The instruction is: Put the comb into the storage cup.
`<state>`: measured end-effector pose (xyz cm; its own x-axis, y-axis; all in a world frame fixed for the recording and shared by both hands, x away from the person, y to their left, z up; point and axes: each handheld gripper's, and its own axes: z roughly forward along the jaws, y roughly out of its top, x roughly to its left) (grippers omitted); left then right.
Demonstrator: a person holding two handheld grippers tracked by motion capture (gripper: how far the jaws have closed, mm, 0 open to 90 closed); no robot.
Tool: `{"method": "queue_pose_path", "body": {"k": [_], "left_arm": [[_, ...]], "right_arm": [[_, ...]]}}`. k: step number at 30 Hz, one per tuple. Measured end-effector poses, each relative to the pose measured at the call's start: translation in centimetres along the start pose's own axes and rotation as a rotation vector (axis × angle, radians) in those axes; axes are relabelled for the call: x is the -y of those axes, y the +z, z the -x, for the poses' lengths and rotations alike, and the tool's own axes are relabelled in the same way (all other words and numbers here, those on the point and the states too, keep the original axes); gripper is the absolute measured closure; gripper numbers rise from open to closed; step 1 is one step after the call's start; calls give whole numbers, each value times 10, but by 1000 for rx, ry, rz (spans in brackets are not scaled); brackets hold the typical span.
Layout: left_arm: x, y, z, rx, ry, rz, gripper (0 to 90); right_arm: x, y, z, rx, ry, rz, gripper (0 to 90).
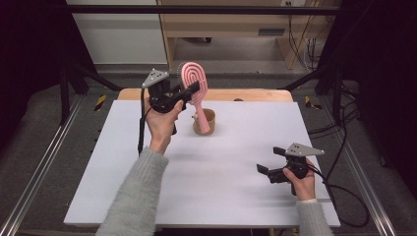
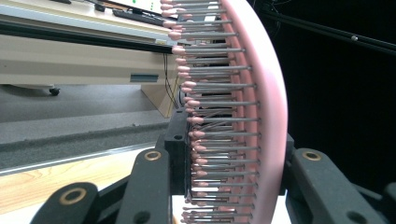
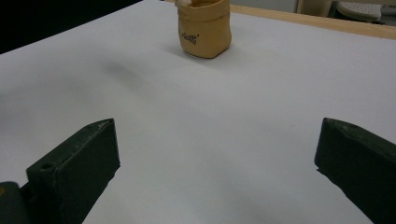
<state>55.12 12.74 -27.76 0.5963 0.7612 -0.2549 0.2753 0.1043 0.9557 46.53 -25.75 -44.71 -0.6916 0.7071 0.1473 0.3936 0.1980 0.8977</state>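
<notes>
The left hand-held gripper (image 1: pixel 189 92) is up off the counter (image 1: pixel 147 187), and it is pinching a pink hairbrush (image 1: pixel 194 83) by the head. In the left gripper view the brush (image 2: pixel 252 116) stands edge-on between the two black jaws, the bristles (image 2: pixel 215 121) pointing toward the jaw on the left and the curved pink back against the jaw on the right. The jaws are pressed in on the brush head from both sides.

From the high view, the brush head rises above the gripper and the handle runs down below it, its lower end at the small tan fabric pouch (image 1: pixel 205 122) that stands on the counter just under the gripper. Whether the handle tip is inside the pouch or only in front of it, I cannot tell.

Over on the other side, the right hand-held gripper (image 1: pixel 271 161) sits low, near the counter's front edge, well apart from the brush. Its jaws are spread wide with nothing between them, and the right gripper view looks across bare white counter to the pouch (image 3: pixel 204 29) far ahead.
</notes>
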Motion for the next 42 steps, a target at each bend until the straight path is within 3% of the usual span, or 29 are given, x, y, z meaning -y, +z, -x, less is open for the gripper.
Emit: {"method": "queue_pose_path", "body": {"k": [16, 18, 42], "left_arm": [[-2, 20, -8, -18, -12, -8, 630], [-2, 22, -8, 0, -14, -5, 630], [3, 56, -16, -50, -14, -4, 630]], "right_arm": [[0, 1, 0, -2, -3, -4, 4], [0, 1, 0, -2, -2, -2, 4], [0, -1, 0, -8, 2, 5, 4]]}}
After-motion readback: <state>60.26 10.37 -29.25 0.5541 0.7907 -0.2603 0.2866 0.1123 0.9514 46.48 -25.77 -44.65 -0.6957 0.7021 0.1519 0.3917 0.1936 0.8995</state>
